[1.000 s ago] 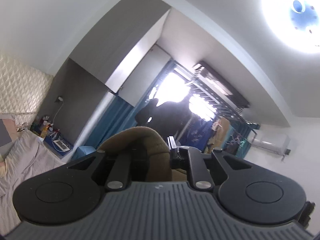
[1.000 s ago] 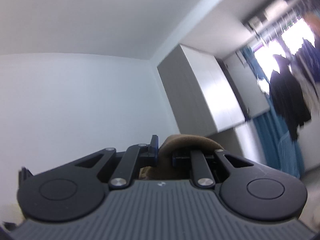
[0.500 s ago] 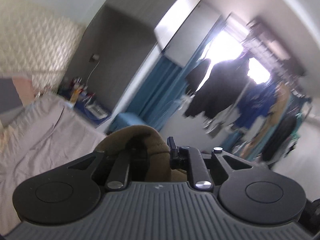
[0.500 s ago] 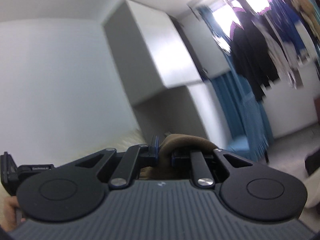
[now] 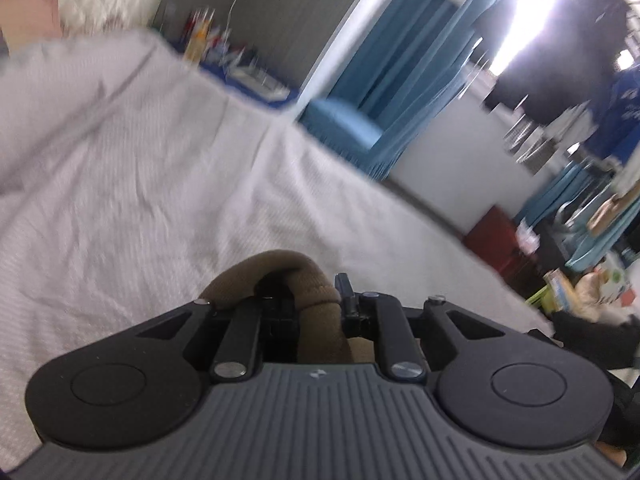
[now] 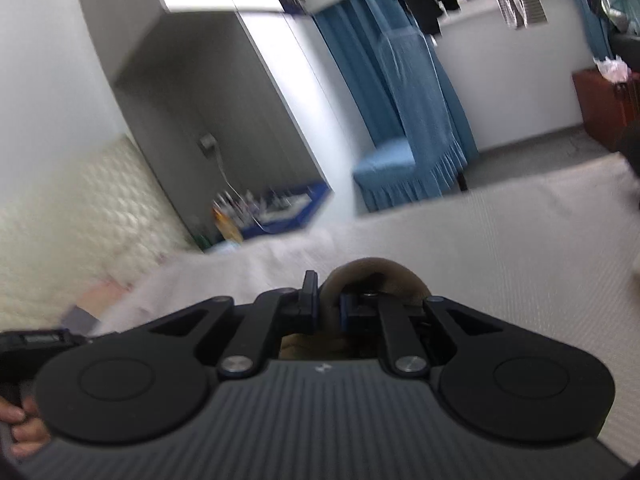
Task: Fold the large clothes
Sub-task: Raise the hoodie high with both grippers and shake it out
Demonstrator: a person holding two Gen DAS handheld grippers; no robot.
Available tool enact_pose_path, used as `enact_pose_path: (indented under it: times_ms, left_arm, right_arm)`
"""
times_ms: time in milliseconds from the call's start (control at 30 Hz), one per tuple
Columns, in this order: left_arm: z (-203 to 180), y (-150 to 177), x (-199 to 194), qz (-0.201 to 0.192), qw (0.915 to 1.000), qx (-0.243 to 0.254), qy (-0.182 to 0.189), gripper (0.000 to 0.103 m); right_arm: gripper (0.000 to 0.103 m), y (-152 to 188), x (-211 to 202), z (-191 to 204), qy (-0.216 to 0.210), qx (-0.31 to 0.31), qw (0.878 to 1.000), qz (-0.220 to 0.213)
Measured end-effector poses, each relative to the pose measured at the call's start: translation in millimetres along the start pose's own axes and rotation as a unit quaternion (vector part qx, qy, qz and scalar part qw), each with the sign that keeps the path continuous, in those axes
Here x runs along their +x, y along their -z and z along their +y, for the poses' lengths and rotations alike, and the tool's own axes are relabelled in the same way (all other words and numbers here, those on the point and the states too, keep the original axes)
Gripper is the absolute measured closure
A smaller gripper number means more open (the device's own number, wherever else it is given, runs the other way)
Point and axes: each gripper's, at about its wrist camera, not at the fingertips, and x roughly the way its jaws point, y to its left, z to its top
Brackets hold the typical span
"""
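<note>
A thick brown garment (image 5: pixel 312 284) bulges up between the fingers of my left gripper (image 5: pixel 320 300), which is shut on a fold of it. Below and ahead spreads a bed with a pale grey sheet (image 5: pixel 140 160). In the right wrist view the same brown garment (image 6: pixel 376 272) loops over my right gripper (image 6: pixel 329 304), whose jaws pinch a thin edge of it. The rest of the garment hangs under both grippers, out of sight. Both views are blurred by motion.
Beyond the bed (image 6: pixel 500 240) stand a blue skirted stool (image 6: pixel 400 168), blue curtains (image 5: pixel 400 60), a cluttered bedside tray (image 5: pixel 240 68) and a grey wardrobe (image 6: pixel 224 100). Dark clothes (image 5: pixel 560 60) hang by the bright window. A hand (image 6: pixel 20 428) holds the other gripper's handle at the lower left.
Both grippers have swung down from facing the ceiling and upper walls to facing the bed, each still gripping the brown garment.
</note>
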Motion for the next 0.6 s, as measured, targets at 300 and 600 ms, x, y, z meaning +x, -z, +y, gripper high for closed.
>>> enact_pose_path:
  times_ms: [300, 600]
  left_arm:
    - [38, 11, 86, 0.076, 0.9959, -0.024, -0.044, 0.083]
    - [10, 9, 36, 0.07, 0.9973, 0.006, -0.02, 0.037]
  right_arm:
    - [0.09, 39, 39, -21, 0.039, 0.007, 0.997, 0.067]
    - [0.087, 39, 34, -17, 0.038, 0.015, 0.997, 0.065]
